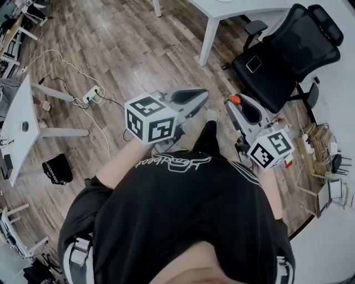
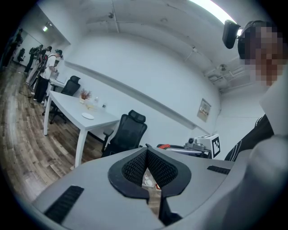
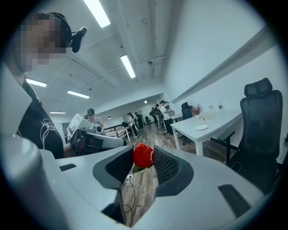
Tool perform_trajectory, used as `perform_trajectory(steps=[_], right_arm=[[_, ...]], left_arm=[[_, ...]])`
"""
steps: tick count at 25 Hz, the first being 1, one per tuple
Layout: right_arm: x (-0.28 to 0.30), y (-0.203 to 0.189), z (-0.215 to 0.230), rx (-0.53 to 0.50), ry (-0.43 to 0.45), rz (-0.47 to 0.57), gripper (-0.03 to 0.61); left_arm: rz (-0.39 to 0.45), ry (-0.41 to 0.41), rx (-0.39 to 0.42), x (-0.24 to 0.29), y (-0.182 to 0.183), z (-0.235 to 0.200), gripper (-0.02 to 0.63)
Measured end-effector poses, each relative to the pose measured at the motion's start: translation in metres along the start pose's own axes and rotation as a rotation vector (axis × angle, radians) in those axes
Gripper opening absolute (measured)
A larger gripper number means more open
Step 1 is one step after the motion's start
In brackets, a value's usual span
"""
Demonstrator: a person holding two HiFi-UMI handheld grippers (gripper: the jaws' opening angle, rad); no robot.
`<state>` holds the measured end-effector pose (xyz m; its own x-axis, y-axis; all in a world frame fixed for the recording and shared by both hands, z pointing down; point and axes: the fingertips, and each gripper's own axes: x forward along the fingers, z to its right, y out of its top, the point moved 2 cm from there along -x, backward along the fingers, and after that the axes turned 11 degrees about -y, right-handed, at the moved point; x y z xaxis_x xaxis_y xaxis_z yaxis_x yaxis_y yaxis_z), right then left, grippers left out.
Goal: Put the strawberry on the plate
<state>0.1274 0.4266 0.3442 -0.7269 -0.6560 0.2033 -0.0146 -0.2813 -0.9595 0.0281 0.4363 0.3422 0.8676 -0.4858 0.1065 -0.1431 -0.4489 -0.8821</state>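
In the head view the right gripper [image 1: 233, 101] holds the strawberry [image 1: 235, 100] at its very tip, out over the floor [image 1: 111, 50] and well apart from the table [image 1: 222, 14]. The left gripper [image 1: 201, 95] hangs beside it. The tabletop is cut off at the upper edge, so the plate does not show here, and the person's body hides whatever lies below the hands. The chair [image 1: 283, 55] stands near the right gripper, and a careless swing toward the table could clip it and jar the berry loose. In the left gripper view the jaws meet at their tips with nothing between them. The plate [image 2: 87, 116] lies far off on the table, and the small things beyond it are too small to name. In the right gripper view the jaws are clamped on the strawberry [image 3: 143, 156], pinched only near the tips, with a leaf hanging below. A jolt or a slackened squeeze on the way would likely drop it on the floor, and too hard a squeeze could bruise it. The plate [image 3: 201, 127] looks shallow, so a release from high up could let the berry roll off. How much of the pads bears on the fruit is hard to make out.
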Motion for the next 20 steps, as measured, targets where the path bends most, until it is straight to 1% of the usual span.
perform_trajectory(steps=[5,10,15,20], right_arm=[[0.023,0.004,0.028,0.01,0.006,0.002,0.133],[0.06,0.013,0.065,0.015,0.031,0.0,0.133],[0.107,0.029,0.125,0.031,0.05,-0.012,0.133],[0.16,0.054,0.184,0.039,0.074,-0.023,0.133]], left_arm=[[-0.013,0.002,-0.002,0.022,0.007,-0.023,0.006],[-0.007,0.022,-0.017,0.048,0.023,-0.064,0.008],[-0.005,0.053,-0.04,0.087,0.049,-0.117,0.008],[-0.003,0.092,-0.066,0.125,0.082,-0.175,0.006]])
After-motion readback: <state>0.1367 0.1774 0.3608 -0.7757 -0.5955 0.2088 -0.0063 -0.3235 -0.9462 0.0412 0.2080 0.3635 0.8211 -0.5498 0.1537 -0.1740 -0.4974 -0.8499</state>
